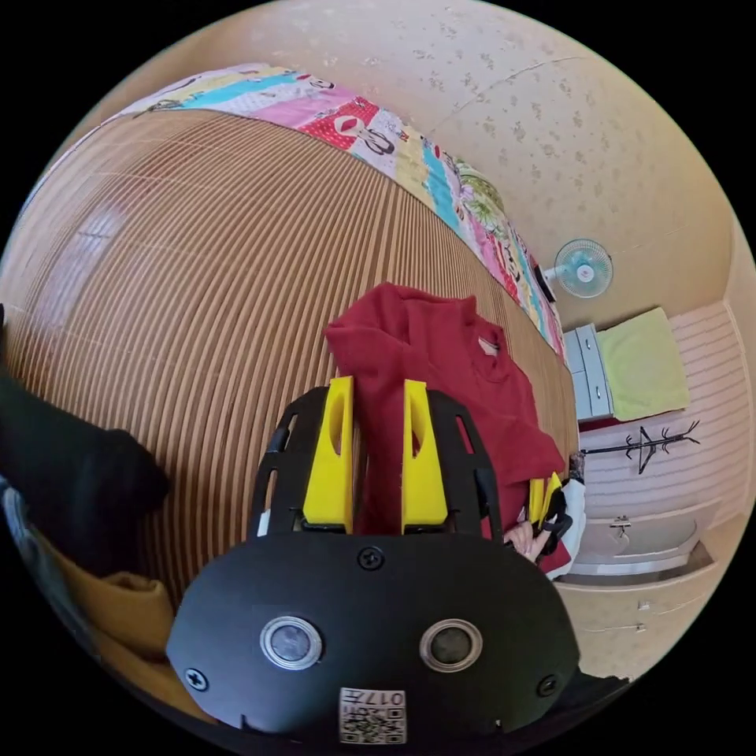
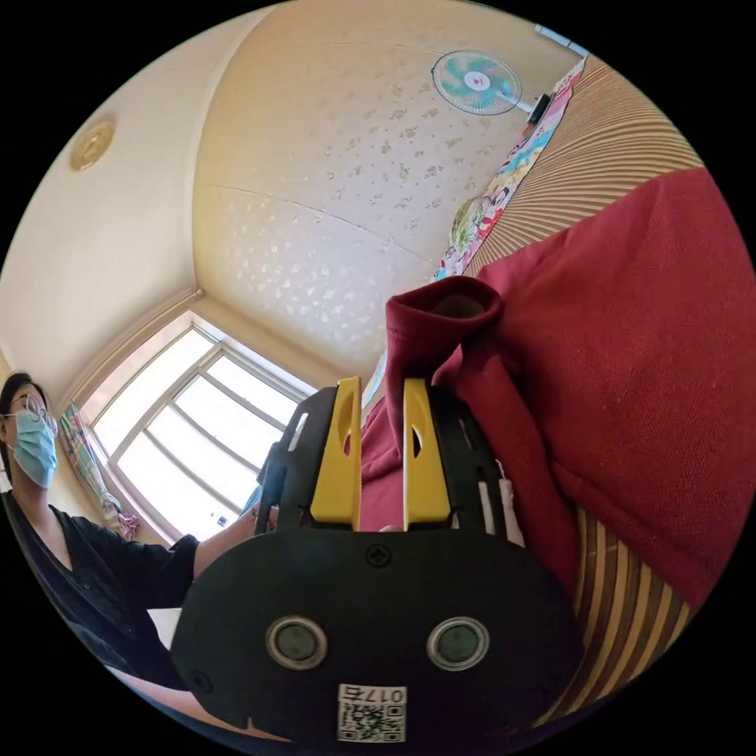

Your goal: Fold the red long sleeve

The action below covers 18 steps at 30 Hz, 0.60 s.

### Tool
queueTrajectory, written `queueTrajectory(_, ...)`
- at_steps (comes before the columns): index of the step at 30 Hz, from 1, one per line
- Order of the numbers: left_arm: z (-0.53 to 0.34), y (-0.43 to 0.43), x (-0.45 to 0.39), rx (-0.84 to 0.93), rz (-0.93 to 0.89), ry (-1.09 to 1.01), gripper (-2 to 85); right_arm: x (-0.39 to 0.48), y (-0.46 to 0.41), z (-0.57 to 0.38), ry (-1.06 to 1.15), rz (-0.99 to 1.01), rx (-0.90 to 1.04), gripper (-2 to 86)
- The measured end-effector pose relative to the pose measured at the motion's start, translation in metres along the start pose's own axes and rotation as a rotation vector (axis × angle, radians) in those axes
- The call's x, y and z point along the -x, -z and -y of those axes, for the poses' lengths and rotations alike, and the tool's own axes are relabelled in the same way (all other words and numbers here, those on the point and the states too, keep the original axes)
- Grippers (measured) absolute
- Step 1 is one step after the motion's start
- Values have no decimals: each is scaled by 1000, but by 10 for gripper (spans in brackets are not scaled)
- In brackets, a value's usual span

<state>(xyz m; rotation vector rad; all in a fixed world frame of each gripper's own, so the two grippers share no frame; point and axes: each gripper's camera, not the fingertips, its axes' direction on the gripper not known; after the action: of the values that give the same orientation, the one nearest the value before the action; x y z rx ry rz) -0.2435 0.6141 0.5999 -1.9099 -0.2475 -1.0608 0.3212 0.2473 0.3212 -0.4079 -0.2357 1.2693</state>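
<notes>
Folding the red top: both tongs pinching cloth

Lying on the slatted bamboo mat (image 1: 197, 260) that covers the bed, the red long sleeve (image 1: 449, 354) is bunched rather than spread flat, its collar turned toward the patterned sheet (image 1: 378, 138) along the far edge. It sits near the mat's side, probably so the person can reach it with both tools from where they stand.

In the left gripper view, the left gripper (image 1: 378, 461) has its yellow jaws set narrow, with a strip of red cloth running up between them; both jaws seem to press on it. Farther along the garment, the right gripper (image 1: 547, 500) appears at the hem with a hand behind it, so the two tools hold the shirt at separate points, a hold that would suit lifting or spreading it.

In the right gripper view, the right gripper (image 2: 378, 457) is likewise narrowly set, with red fabric between the jaws. A sleeve cuff (image 2: 445, 303) stands up just beyond the tips, its open end showing, while the body of the shirt (image 2: 630, 378) lies on the mat (image 2: 622, 598) beside it. The person (image 2: 71, 535) stands near the window (image 2: 197, 441).
</notes>
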Motion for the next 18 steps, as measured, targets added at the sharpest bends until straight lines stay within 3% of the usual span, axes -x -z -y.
queueTrajectory(3,14,17,11,-116,-55,-48,44,11,-2,-9,-6,17,-10,75)
queueTrajectory(10,20,4,63,-140,-108,43,45,40,-21,-24,-35,-3,-3,57)
queueTrajectory(14,-22,30,66,-226,-148,81,67,55,-33,-34,-34,2,-1,63)
queueTrajectory(18,-78,47,35,-265,-128,-71,74,69,-47,-38,-35,5,4,80)
